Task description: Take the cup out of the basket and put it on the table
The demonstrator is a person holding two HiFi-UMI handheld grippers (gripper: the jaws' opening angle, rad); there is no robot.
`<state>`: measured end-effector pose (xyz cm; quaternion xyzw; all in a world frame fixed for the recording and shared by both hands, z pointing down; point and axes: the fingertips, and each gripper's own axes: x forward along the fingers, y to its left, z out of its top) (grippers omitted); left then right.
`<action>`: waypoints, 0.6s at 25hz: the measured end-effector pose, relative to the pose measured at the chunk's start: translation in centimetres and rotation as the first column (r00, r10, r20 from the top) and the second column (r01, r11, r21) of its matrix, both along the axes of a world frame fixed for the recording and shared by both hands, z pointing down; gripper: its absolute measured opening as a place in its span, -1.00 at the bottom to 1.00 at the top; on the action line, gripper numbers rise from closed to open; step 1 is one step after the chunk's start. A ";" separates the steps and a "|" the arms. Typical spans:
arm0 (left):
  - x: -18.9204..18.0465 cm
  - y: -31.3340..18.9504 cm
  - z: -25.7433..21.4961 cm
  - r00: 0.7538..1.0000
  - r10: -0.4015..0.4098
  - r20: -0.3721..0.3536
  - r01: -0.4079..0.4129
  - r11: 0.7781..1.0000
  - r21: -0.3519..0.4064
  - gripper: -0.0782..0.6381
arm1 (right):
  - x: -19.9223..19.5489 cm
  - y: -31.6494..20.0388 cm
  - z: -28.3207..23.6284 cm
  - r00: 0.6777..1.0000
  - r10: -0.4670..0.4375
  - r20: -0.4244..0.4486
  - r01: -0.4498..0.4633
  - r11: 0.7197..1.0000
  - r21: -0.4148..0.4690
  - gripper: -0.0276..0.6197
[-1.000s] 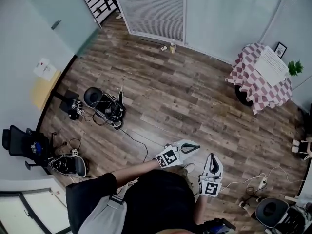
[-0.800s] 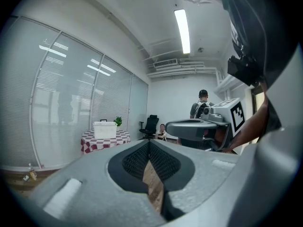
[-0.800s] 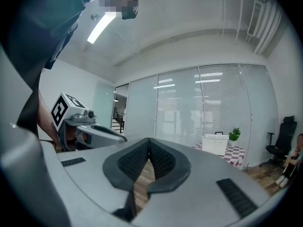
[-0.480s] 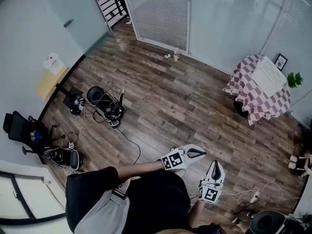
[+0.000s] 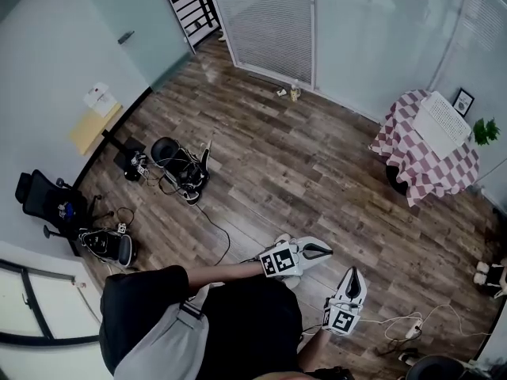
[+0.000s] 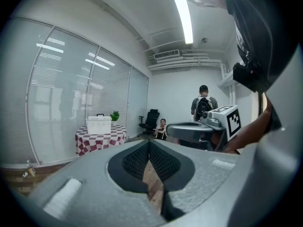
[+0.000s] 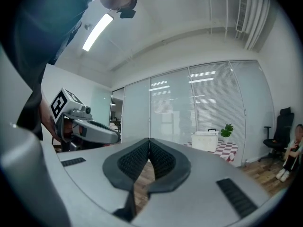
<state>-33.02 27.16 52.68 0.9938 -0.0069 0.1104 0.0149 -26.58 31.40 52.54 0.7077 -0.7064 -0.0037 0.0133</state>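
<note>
A white basket [image 5: 444, 121] stands on a round table with a red-and-white checked cloth [image 5: 412, 153] at the far right of the room. No cup shows in any view. My left gripper [image 5: 323, 249] and right gripper [image 5: 354, 271] are held low in front of the person's body, far from the table. In the left gripper view, the left gripper [image 6: 149, 143] has its pads together with nothing between them, and the basket [image 6: 98, 125] is far off. The right gripper [image 7: 149, 141] is likewise shut and empty, with the basket [image 7: 204, 141] in the distance.
Floor cables and equipment [image 5: 178, 172] lie at the left, with black office chairs [image 5: 40, 200] by the wall. A power strip [image 5: 412, 332] lies near my feet. A potted plant [image 5: 485, 131] stands beside the basket. A standing person [image 6: 203, 105] and a seated one [image 6: 162, 128] are across the room.
The head view has drifted as the person moves over the wooden floor. Both grippers stay shut and close to the body, a little lower in the view.
</note>
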 end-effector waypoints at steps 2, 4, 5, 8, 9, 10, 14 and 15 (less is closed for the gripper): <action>0.5 0.0 0.2 1.000 0.008 0.006 -0.008 1.000 -0.003 -0.77 | 0.6 0.1 0.4 1.000 0.011 0.006 -0.011 1.000 -0.006 -0.90; 1.3 -0.1 0.4 1.000 0.017 0.001 -0.017 1.000 -0.014 -0.77 | 1.3 0.2 0.8 1.000 0.021 0.013 -0.021 1.000 -0.014 -0.89; 1.8 -0.1 0.5 1.000 0.024 -0.003 -0.024 1.000 -0.018 -0.77 | 1.6 0.3 1.0 1.000 0.026 0.015 -0.026 1.000 -0.018 -0.89; 3.4 -0.2 1.1 0.999 0.053 -0.008 -0.053 0.998 -0.024 -0.77 | 2.8 0.3 1.7 0.999 0.045 0.015 -0.044 0.998 -0.034 -0.90; 3.9 -0.3 1.4 0.998 0.063 -0.004 -0.063 0.998 -0.026 -0.77 | 3.3 0.1 2.0 0.998 0.055 0.019 -0.055 0.998 -0.036 -0.89; 4.3 -0.6 1.5 0.997 0.073 0.001 -0.073 0.997 -0.027 -0.77 | 3.8 0.0 2.1 0.997 0.067 0.024 -0.066 0.997 -0.035 -0.90; 6.4 -2.5 0.9 0.996 0.085 -0.031 -0.086 0.996 -0.030 -0.77 | 5.2 -1.5 1.5 0.997 0.073 0.006 -0.073 0.997 -0.040 -0.89; 6.9 -3.3 0.6 0.996 0.083 -0.044 -0.084 0.996 -0.026 -0.77 | 5.5 -2.3 1.3 0.998 0.064 -0.007 -0.065 0.997 -0.039 -0.89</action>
